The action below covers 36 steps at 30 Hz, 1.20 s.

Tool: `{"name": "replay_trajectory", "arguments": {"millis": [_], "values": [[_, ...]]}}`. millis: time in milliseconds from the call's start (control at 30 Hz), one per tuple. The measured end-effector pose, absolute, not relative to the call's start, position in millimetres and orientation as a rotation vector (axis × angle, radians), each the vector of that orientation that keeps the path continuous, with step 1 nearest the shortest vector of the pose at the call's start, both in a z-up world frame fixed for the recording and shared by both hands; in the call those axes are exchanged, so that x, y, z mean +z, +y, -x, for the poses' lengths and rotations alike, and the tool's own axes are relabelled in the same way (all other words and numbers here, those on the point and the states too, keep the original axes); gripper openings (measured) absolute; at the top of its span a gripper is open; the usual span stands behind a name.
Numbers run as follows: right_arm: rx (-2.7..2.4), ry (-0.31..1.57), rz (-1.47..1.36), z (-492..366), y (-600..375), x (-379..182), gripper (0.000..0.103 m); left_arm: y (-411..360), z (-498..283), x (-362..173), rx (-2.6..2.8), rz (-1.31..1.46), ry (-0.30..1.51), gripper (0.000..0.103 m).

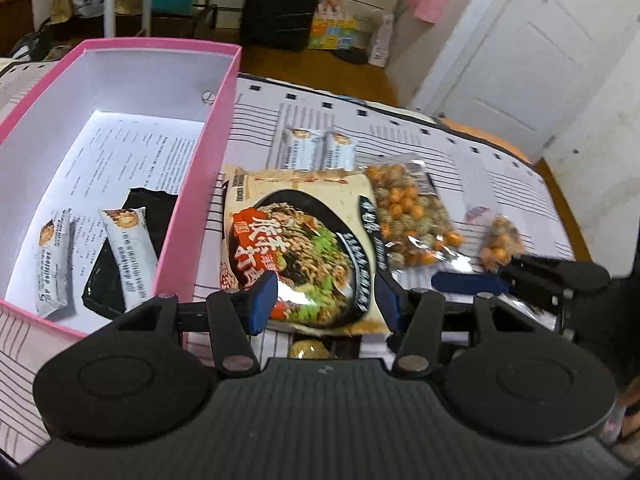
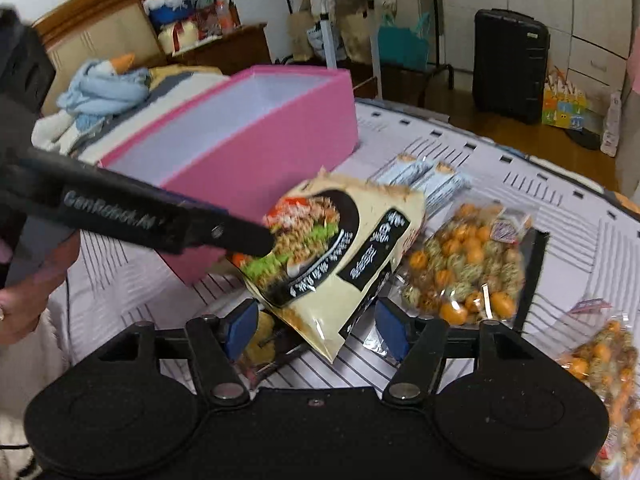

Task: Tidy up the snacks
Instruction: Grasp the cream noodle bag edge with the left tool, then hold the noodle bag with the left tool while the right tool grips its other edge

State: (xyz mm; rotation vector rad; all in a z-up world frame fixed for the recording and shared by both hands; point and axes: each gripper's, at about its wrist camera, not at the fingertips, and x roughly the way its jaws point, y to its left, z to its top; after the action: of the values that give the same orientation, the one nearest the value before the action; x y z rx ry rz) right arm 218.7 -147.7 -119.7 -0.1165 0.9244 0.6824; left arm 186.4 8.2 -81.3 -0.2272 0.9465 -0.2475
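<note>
My left gripper is shut on a beige noodle packet and holds it tilted above the table, next to the pink box. The packet also shows in the right wrist view, with the left gripper's finger across it. My right gripper is open and empty just below the packet. Inside the box lie two white snack bars and a black packet. Two more white bars and bags of orange and green balls lie on the table.
A striped cloth covers the table. A second small bag of balls lies at the right edge. A gold-wrapped item lies under the packet. A black suitcase and a door stand beyond the table.
</note>
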Motion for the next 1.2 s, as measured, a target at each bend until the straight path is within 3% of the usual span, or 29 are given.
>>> {"name": "replay_trajectory", "arguments": {"millis": [200,333,433,500,700,800,933,1133,1200], "values": [[0.651,0.919,0.238,-220.3,-127.7,-146.7,0.072,0.4,-200.2,-105.4,-0.186,0.183,0.976,0.053],[0.669,0.894,0.251,-215.6,-125.2,-148.4,0.065,-1.9,-199.4,-111.0,-0.18,0.166,0.974,0.053],[0.676,0.883,0.259,-212.1,-127.4,-145.4,0.057,-2.3,-198.7,-110.6,-0.186,0.172,0.974,0.053],[0.676,0.877,0.258,-211.9,-129.1,-144.7,0.043,-2.2,-198.1,-110.3,-0.189,0.181,0.975,0.053],[0.675,0.866,0.254,-208.0,-136.5,-137.7,0.022,-3.3,-197.3,-108.4,-0.195,0.21,0.977,0.054],[0.675,0.855,0.269,-198.6,-144.3,-130.1,0.021,-5.3,-194.5,-103.7,-0.223,0.241,0.98,0.054],[0.704,0.842,0.285,-185.6,-159.6,-123.3,0.02,-10.0,-189.7,-101.7,-0.248,0.235,0.972,0.064],[0.771,0.849,0.33,-178.8,-176.8,-131.7,0.021,-5.6,-184.7,-116.3,-0.207,0.245,0.955,0.066],[0.78,0.873,0.3,-183.3,-182.1,-137.2,0.022,-1.5,-180.1,-123.2,-0.186,0.276,0.96,0.074]]}}
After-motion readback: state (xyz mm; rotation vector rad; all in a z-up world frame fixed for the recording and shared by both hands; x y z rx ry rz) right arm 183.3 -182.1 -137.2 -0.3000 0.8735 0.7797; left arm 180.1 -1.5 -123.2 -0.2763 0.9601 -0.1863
